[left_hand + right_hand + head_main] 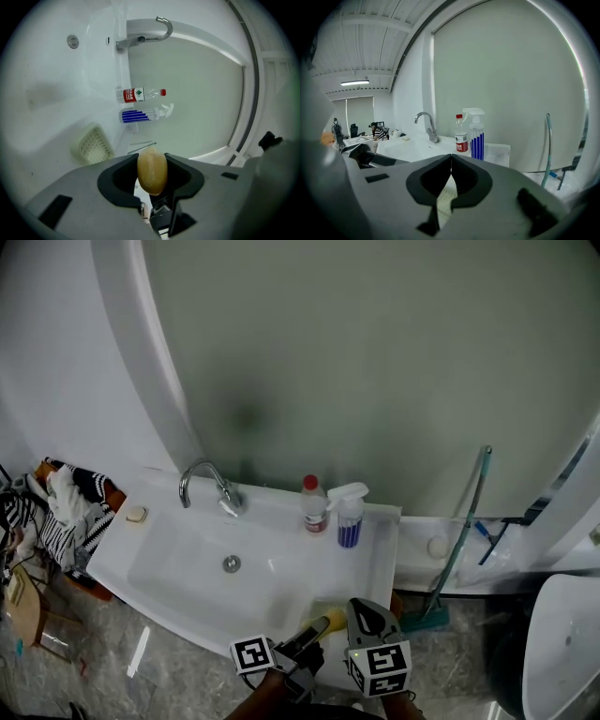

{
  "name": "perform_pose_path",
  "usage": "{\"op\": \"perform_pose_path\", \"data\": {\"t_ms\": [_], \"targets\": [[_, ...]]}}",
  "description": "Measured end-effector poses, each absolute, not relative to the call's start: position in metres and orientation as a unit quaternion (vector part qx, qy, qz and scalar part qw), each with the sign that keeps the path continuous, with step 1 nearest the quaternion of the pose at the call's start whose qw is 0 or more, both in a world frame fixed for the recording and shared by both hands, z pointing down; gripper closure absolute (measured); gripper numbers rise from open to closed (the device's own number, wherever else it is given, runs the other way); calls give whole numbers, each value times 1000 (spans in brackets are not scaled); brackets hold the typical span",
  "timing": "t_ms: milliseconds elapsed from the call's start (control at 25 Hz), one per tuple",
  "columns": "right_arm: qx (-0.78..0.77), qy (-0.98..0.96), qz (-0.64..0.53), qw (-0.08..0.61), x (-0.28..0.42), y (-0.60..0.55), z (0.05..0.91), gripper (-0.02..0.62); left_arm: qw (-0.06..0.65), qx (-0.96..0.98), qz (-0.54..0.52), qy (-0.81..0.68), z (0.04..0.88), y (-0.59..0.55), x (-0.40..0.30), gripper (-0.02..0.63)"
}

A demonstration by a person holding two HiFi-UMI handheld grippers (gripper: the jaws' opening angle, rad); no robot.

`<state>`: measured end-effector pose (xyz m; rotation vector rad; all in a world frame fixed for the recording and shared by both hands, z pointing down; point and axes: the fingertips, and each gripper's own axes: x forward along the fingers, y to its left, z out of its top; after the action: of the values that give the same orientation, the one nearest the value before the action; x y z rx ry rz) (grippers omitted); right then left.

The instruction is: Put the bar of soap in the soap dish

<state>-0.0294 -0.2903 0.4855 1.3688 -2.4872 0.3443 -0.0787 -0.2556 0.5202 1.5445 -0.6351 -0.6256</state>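
Plainly the left gripper [152,158] has the bar of soap [152,172] pinched between its jaws, a pad against each broad side of the yellow oval. That looks like a hold chosen so the bar can be carried over and let go cleanly without slipping. The right gripper [451,158] rides alongside with its jaws pressed together and nothing in them; I'd guess it is only keeping out of the way. Close ahead of the soap sits the soap dish [93,145], a pale ribbed tray on the near corner of the washbasin [178,568]. The dish is empty and handy for the drop, so the bar is near it but not in it yet. Farther back along the rim a water bottle [314,505] with a red cap and a spray bottle [350,518] stand side by side, and the tap [204,480] arches over the bowl. Beyond that the room gives a pale wall panel, a heap of clothes [66,512] at the left, a long-handled mop [461,540] leaning at the right, and a grey marbled floor [159,662].
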Motion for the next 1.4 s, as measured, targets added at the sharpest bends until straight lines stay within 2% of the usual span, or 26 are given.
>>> {"op": "perform_pose_path", "data": {"t_ms": [920, 1400], "targets": [[569, -795, 151, 145, -5, -316, 512, 584, 661, 715, -71, -216, 580, -287, -65, 449], [595, -771, 169, 154, 6, -311, 529, 584, 677, 702, -27, -217, 598, -296, -57, 449]]}}
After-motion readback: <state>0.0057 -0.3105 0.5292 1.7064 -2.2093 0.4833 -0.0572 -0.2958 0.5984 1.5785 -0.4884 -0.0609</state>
